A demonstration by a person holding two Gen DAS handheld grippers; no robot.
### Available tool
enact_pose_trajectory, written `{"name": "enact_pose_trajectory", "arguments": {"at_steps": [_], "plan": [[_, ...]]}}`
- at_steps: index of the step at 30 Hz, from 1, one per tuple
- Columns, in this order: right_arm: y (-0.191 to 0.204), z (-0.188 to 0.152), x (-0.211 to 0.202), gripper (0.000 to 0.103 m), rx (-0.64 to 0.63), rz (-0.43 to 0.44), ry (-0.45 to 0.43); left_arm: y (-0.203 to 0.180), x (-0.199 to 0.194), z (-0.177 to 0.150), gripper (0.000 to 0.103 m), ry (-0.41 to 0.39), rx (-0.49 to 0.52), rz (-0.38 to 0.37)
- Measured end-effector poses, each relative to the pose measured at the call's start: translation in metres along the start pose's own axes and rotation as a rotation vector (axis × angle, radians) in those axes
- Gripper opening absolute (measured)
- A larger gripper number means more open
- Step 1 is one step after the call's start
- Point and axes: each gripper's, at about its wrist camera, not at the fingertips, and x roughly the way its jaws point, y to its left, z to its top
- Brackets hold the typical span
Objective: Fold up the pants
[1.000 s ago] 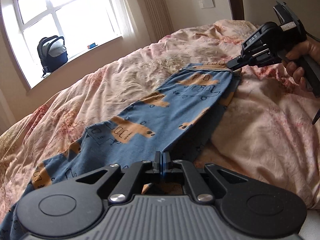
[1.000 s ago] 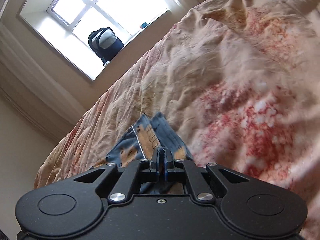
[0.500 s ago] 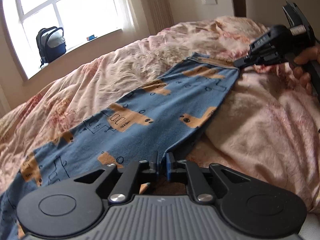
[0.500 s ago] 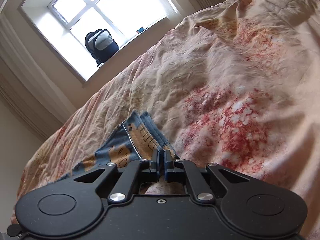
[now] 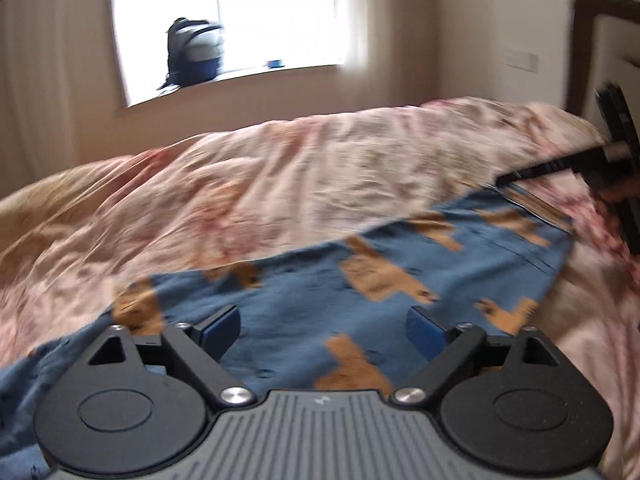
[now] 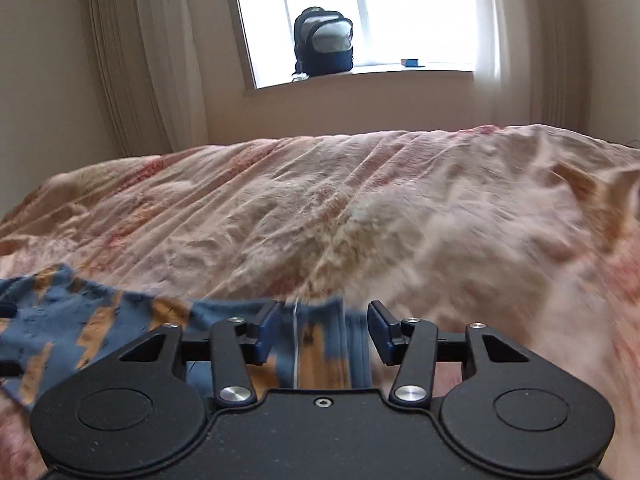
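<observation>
We see a bed covered by a rumpled pink floral duvet (image 5: 280, 184) that fills most of both views. On it lie the blue pants (image 5: 360, 292) with an orange-brown print, spread out flat across the near side of the duvet in the left wrist view; in the right wrist view the same cloth bunches at the lower left, its waistband end lying between our right tongs. Behind the bed a bright window (image 6: 360, 12) has a dark backpack (image 6: 324, 42) standing on its sill, and a small blue object (image 6: 412, 63) near it. Our left gripper (image 5: 322, 326) stands wide apart above the pants, holding nothing. Our right gripper (image 6: 322, 330) is parted too, with fabric between the pads but not pinched.
</observation>
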Motion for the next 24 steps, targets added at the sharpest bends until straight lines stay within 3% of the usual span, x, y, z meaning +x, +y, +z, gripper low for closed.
{"name": "enact_pose_trajectory", "arguments": {"at_steps": [1, 2, 6, 9, 11, 14, 16, 17, 19, 20, 24], "plan": [[0.001, 0.001, 0.008, 0.036, -0.015, 0.001, 0.021, 0.006, 0.002, -0.001, 0.098, 0.003, -0.020, 0.014], [0.002, 0.001, 0.015, 0.022, -0.040, -0.007, 0.043, 0.011, 0.005, -0.001, 0.098, 0.009, -0.037, 0.026], [-0.001, -0.002, 0.013, 0.003, -0.054, -0.058, 0.023, 0.026, 0.010, -0.002, 0.100, 0.011, -0.086, 0.068], [-0.005, 0.000, 0.007, 0.000, -0.060, -0.135, -0.014, 0.037, 0.011, -0.003, 0.103, -0.005, -0.118, 0.115], [-0.010, -0.001, 0.015, 0.000, -0.063, -0.136, 0.021, 0.046, 0.012, -0.003, 0.103, 0.000, -0.125, 0.150], [-0.007, -0.003, 0.008, 0.022, -0.045, -0.165, -0.008, 0.062, 0.010, 0.001, 0.103, -0.017, -0.114, 0.212], [0.013, 0.000, 0.000, 0.025, -0.123, -0.165, -0.038, 0.077, 0.013, 0.006, 0.103, -0.021, -0.106, 0.239], [0.027, 0.001, -0.001, 0.025, -0.174, -0.139, -0.038, 0.086, 0.016, 0.009, 0.103, -0.017, -0.102, 0.239], [0.055, 0.003, 0.000, 0.041, -0.254, -0.029, -0.023, 0.103, 0.026, 0.015, 0.103, 0.001, -0.098, 0.235], [0.072, 0.003, 0.003, 0.053, -0.288, 0.030, -0.017, 0.112, 0.032, 0.018, 0.103, 0.014, -0.104, 0.238], [0.127, -0.003, 0.010, 0.058, -0.476, 0.057, -0.058, 0.142, 0.048, 0.022, 0.103, 0.058, -0.141, 0.239]]}}
